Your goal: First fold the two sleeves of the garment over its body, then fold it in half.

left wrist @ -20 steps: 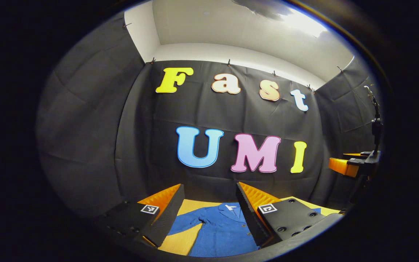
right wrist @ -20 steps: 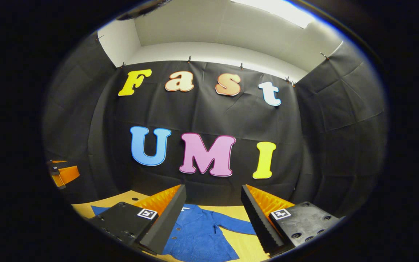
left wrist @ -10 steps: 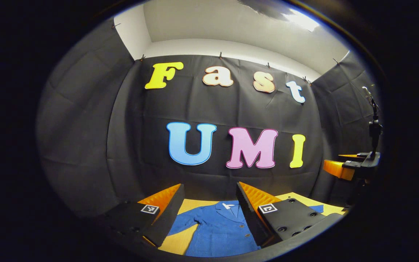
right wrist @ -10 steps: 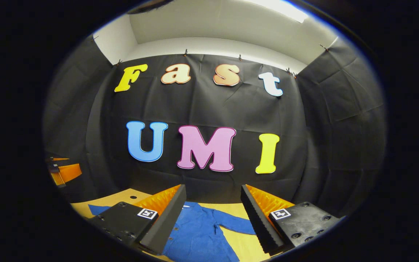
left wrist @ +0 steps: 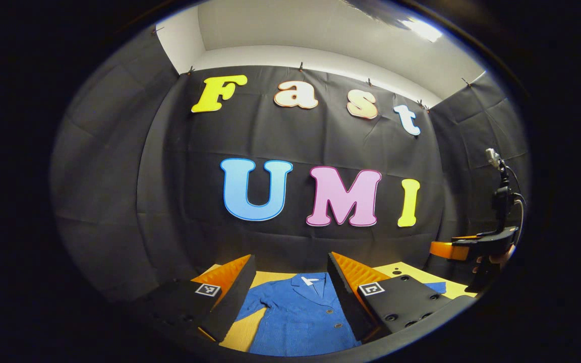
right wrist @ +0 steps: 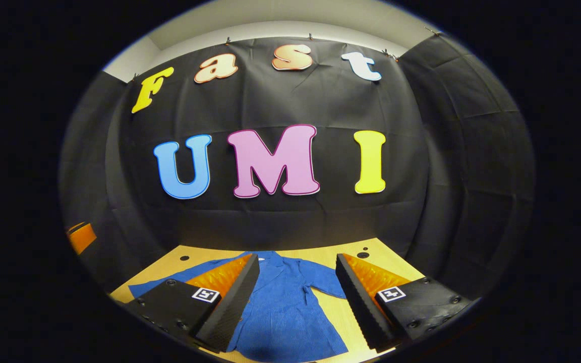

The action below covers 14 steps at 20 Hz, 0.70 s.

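- My left gripper and right gripper both hang spread wide, holding nothing.
- The blue jacket lies flat on the table, sleeves still out.
- I could pinch two layers or drag the body, bunching it.

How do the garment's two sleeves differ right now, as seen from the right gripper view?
The left sleeve stretches out long and nearly straight, partly hidden behind the right hand-held gripper's left finger; the right sleeve looks shorter, angled down from the shoulder, in plain sight. Both are blue, lie flat on the wooden table, and neither is folded over the garment's body yet.
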Motion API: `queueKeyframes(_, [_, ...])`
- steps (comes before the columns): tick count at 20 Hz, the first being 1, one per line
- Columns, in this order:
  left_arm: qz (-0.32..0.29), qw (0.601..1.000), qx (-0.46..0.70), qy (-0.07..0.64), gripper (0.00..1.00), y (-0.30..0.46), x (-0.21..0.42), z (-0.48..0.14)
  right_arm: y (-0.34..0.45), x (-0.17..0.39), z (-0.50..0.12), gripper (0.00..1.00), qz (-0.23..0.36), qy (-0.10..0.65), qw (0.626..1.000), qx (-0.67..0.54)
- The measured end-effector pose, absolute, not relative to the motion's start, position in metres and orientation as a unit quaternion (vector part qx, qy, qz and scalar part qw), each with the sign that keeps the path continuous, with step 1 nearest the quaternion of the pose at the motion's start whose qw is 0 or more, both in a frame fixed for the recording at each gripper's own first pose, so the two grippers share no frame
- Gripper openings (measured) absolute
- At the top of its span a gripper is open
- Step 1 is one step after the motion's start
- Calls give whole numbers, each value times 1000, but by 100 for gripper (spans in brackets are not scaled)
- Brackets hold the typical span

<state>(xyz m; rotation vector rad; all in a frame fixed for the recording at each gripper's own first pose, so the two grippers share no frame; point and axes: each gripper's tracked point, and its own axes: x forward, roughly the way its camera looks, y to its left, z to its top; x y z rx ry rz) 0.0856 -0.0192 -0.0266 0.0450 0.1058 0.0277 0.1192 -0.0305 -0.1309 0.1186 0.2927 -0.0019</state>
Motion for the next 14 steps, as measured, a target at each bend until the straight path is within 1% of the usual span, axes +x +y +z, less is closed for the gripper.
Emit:
queueKeyframes(2, [19,998,21,57,82,-20,91,-28,-43,141,-148,97,-9,157,986,51])
queueKeyframes(6, [30,997,19,72,81,-22,98,-39,-78,173,-204,97,-35,228,970,73])
queueKeyframes(9, [42,995,22,86,82,-25,101,-51,-128,188,-258,97,-87,285,950,90])
queueKeyframes(11, [53,994,23,95,82,-26,105,-56,-164,189,-295,97,-123,332,930,101])
queueKeyframes(14, [70,992,17,103,82,-30,110,-63,-228,182,-343,97,-179,382,902,93])
